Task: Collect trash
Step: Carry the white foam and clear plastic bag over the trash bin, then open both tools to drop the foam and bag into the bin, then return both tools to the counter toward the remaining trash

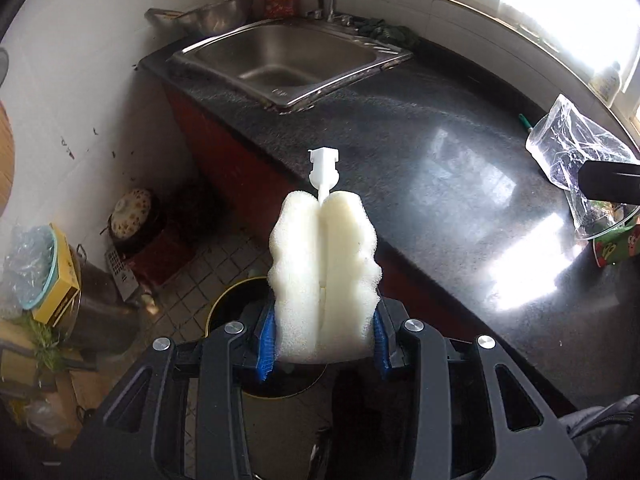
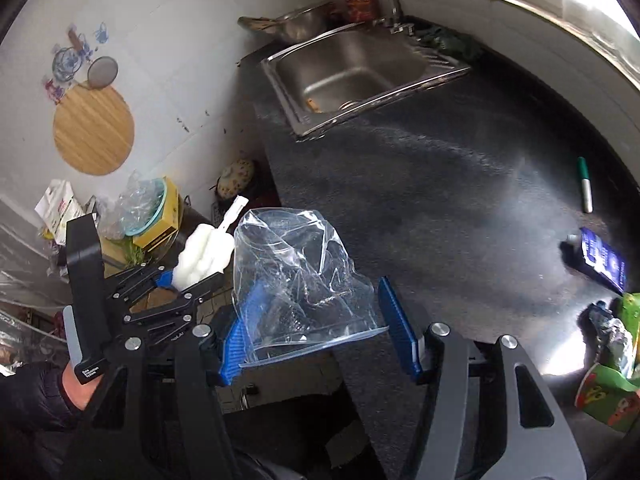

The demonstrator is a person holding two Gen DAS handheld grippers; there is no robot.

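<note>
My left gripper (image 1: pixel 324 344) is shut on a white sponge brush head (image 1: pixel 324 272), whose white plastic stem (image 1: pixel 323 168) sticks out ahead. It hangs past the counter's front edge, above a round yellow-rimmed bin (image 1: pixel 230 290) on the floor. My right gripper (image 2: pixel 316 332) is shut on a crumpled clear zip bag (image 2: pixel 296 276), held over the counter's edge. In the right wrist view the left gripper (image 2: pixel 180 280) with the sponge (image 2: pixel 204 256) is just left of the bag. The left wrist view shows the bag (image 1: pixel 568 148) at far right.
A dark stone counter (image 2: pixel 440 208) runs back to a steel sink (image 1: pixel 288 60). On its right side lie a green marker (image 2: pixel 584 190), a blue packet (image 2: pixel 604 264) and a green carton (image 2: pixel 612 392). Pots, boxes and a bowl (image 1: pixel 36 264) crowd the floor at left.
</note>
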